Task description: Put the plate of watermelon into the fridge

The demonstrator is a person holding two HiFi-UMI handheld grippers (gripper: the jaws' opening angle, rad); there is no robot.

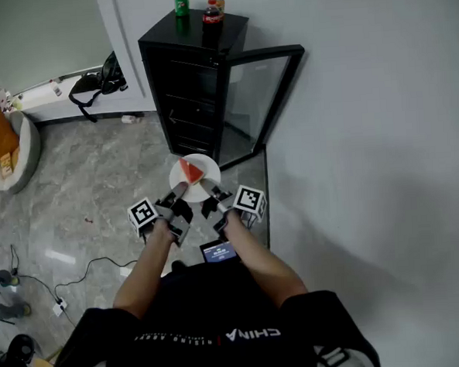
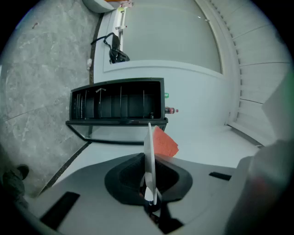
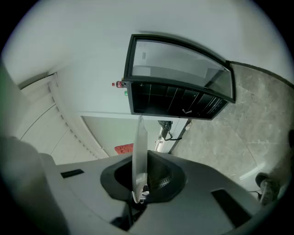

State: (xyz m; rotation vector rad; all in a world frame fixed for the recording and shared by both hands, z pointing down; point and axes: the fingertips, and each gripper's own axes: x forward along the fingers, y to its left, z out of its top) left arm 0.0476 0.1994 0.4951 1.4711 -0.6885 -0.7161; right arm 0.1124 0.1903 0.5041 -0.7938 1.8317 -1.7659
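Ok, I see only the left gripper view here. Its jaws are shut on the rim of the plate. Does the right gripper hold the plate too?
Observer: Yes. The right gripper has its jaws shut on the rim of the plate, on its own side, so both grippers carry it.
Operator: Good. Is there anything low down to step around?
Observer: A cable lies on the floor at the person's left, off the straight way to the fridge.
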